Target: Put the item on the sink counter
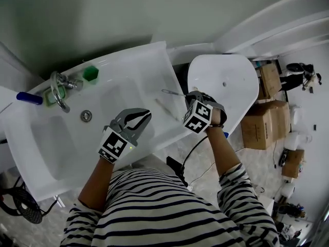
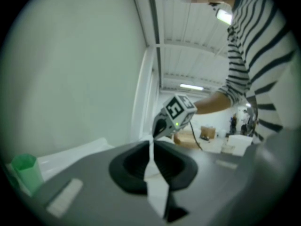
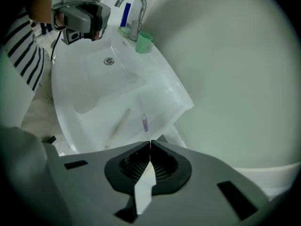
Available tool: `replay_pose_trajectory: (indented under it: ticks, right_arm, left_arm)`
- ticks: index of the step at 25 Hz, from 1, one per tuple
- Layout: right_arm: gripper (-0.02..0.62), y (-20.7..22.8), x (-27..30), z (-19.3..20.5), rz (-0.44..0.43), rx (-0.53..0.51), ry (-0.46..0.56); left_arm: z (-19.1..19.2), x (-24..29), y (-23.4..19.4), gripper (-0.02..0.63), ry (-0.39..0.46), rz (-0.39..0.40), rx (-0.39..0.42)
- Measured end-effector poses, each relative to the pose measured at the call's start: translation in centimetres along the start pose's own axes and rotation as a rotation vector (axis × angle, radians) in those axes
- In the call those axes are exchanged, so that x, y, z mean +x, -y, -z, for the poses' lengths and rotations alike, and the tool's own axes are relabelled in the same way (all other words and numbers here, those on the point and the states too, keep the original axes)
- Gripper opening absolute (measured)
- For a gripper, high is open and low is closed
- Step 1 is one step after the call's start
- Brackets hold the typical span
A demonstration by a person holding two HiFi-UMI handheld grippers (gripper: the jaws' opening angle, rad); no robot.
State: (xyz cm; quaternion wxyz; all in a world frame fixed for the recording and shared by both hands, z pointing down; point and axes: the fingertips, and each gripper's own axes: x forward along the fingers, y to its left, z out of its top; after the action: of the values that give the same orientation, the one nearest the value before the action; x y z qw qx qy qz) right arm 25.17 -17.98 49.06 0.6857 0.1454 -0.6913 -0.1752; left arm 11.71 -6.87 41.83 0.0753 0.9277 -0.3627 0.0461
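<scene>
My right gripper (image 1: 187, 94) hangs over the right end of the white sink counter (image 1: 149, 66), pointing steeply down. It is shut on a thin stick-like item (image 1: 171, 92). In the right gripper view the item's purple end (image 3: 145, 124) sticks out past the closed tips of the right gripper (image 3: 150, 142), above the counter (image 3: 160, 93). A second pale stick (image 1: 164, 107) lies flat on the counter beside it and shows again (image 3: 117, 126) in the right gripper view. My left gripper (image 1: 145, 114) hovers at the counter's front edge, shut and holding nothing (image 2: 151, 140).
The basin (image 1: 67, 138) with its drain lies left. A chrome faucet (image 1: 60, 89), a green cup (image 1: 90, 73) and a blue item (image 1: 28, 98) stand at the back. A white oval fixture (image 1: 223, 84) sits right of the counter, with cardboard boxes (image 1: 262, 122) beyond.
</scene>
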Motion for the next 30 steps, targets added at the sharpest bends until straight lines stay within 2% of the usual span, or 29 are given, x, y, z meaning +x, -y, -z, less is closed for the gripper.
replay_pose_trajectory:
  ticks: [15,25,30]
  right_arm:
    - [0.008,4.0,-6.3,-7.0,0.084,-0.246,0.015]
    - [0.008,6.2,-10.1,-15.6,0.156,-0.393,0.100]
    - [0.008,6.4,-12.3,-19.6,0.200,-0.459,0.129]
  left_arm:
    - [-1.5,-3.4,-1.6,0.017,0.062,-0.051,-0.005]
    - [-1.6,-6.9,-4.1,0.017,0.096,-0.127,-0.013]
    - [-1.6,-8.7,-4.5,0.017,0.107,-0.140,-0.012]
